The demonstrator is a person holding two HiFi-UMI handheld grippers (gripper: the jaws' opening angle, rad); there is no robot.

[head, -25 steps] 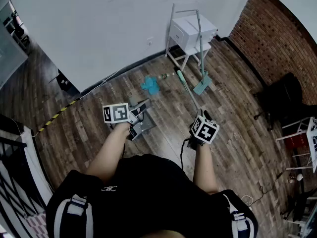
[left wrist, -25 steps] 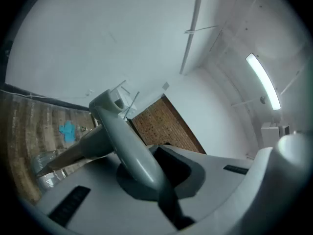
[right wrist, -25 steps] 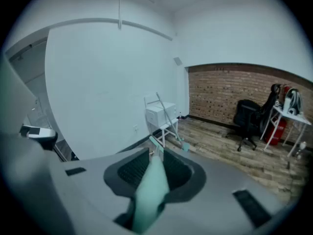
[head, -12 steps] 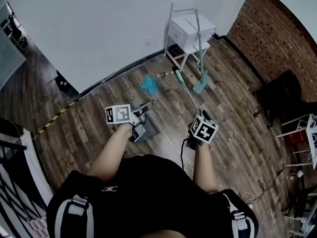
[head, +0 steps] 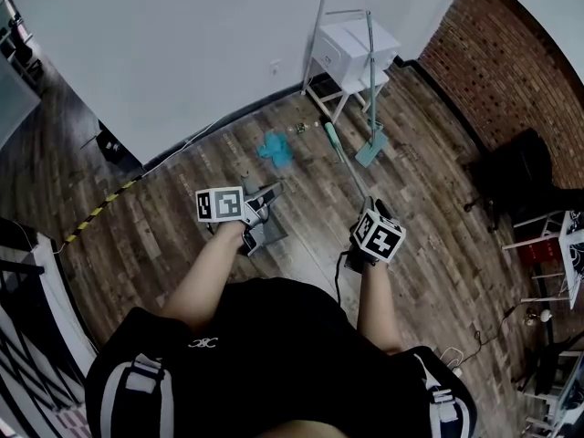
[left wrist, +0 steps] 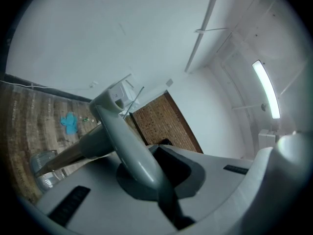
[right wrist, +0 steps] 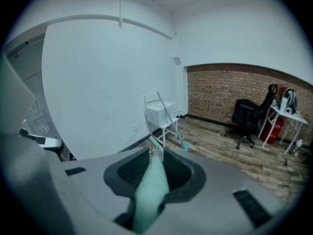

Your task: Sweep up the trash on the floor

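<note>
Open wood floor (head: 173, 222) before the wall (head: 182, 44); left gripper (head: 263, 201) grips dustpan (head: 265, 235), right gripper (head: 369, 212) broom (head: 347, 167).

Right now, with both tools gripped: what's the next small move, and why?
Probably swing the broom tip left, round to the wall side of the blue trash. The right gripper is shut on the broom, whose tip lies right of the trash. The dustpan, clamped in the left gripper, is on the near side.
</note>
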